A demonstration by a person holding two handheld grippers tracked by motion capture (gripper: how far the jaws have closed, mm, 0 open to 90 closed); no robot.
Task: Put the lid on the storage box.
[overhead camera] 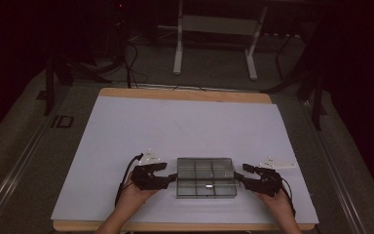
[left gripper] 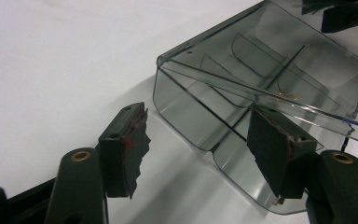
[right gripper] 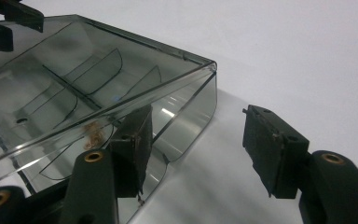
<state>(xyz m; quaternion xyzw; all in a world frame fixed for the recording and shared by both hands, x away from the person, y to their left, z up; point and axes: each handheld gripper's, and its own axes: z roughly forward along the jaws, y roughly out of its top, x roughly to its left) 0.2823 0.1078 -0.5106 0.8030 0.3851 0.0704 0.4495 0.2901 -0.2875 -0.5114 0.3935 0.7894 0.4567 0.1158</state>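
Two grippers flank a clear compartment box point(overhead camera: 206, 177) on the white table cover point(overhead camera: 126, 131).

Seen from the high view, the box sits near the table's front edge, at about 6 o'clock of the cover, its lid closed over six compartments. At the box's 9 o'clock is the left gripper point(overhead camera: 171, 178), at its 3 o'clock the right gripper point(overhead camera: 237, 178). Each one's jaws stand spread around a near corner of the box (one pad lies against the curved end wall, the other off in open air), so nothing is pinched.
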